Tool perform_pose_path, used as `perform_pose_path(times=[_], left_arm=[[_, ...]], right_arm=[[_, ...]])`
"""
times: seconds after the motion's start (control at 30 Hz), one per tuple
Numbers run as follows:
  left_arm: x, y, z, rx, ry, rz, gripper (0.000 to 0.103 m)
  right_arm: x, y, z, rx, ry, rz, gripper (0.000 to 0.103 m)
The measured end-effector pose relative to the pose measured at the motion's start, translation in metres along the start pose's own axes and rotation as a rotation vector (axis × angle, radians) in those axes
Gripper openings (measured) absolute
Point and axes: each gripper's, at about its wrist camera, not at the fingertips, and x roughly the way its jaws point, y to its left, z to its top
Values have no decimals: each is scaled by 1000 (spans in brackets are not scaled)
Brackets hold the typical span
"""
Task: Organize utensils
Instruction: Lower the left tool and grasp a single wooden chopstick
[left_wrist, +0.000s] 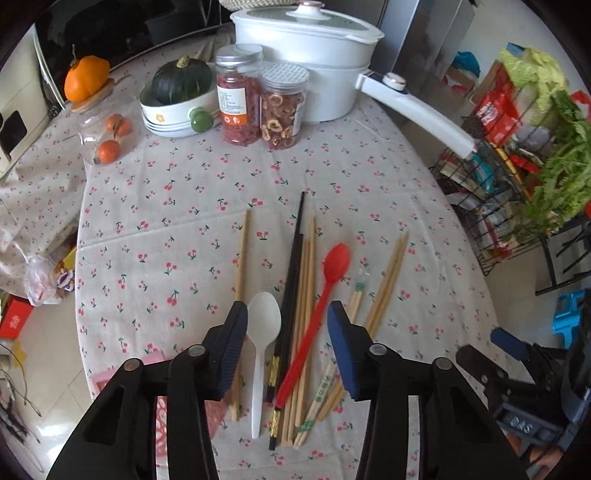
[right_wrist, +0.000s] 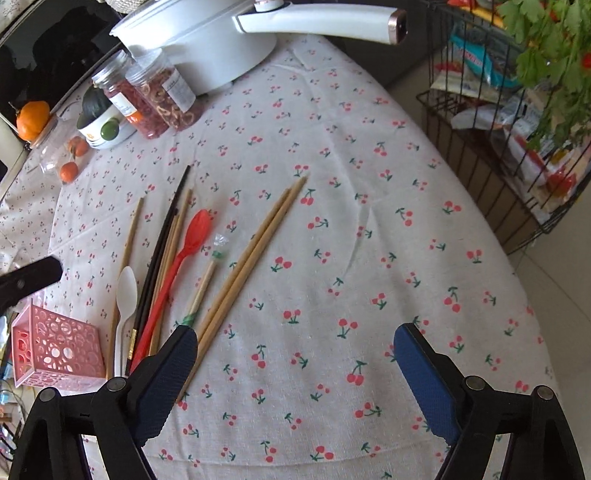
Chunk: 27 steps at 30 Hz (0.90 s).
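Left tool half-open, seemingly gripping nothing, over chopsticks lying lengthwise, tips pointing away.

Glossy plastic red spoon, wooden chopsticks, matt cloth tablecloth.

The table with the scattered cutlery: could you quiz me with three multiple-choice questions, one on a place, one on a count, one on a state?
1. Where is the pink basket?
A. left of the utensils
B. behind the pot
C. on the floor

2. How many spoons lie on the table?
A. one
B. two
C. four

3. How does the right gripper stand?
A. shut on chopsticks
B. open over bare cloth
C. holding a spoon

Answers:
1 A: it sits beside the white spoon.
2 B: one white, one red spoon.
3 B: only tablecloth lies between its fingers.
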Motion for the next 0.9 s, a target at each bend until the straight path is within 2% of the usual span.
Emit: perform_pose_path(times=[0.07, 0.17, 0.27, 0.43, 0.5, 0.57, 0.7, 0.8, 0.9], left_arm=[[28, 7, 14, -23, 46, 26, 33], [67, 17, 32, -53, 105, 78, 26], [95, 27, 45, -77, 132, 119, 22], [128, 39, 53, -110, 186, 133, 16], [129, 37, 55, -96, 173, 143, 15], [129, 36, 55, -88, 173, 138, 8], [121, 30, 53, -70, 139, 133, 6], [91, 19, 48, -35, 69, 93, 5], [49, 16, 39, -3, -16, 57, 5]], right_arm=[[9, -2, 3, 4, 16, 18, 89], [22, -3, 11, 4, 28, 15, 89], [34, -6, 18, 7, 44, 20, 89], [49, -16, 28, 40, 61, 12, 88], [52, -18, 31, 52, 64, 15, 88], [54, -19, 32, 59, 63, 15, 88], [59, -16, 33, 73, 72, 24, 88], [63, -14, 34, 79, 66, 25, 85], [67, -12, 37, 87, 42, 18, 75]])
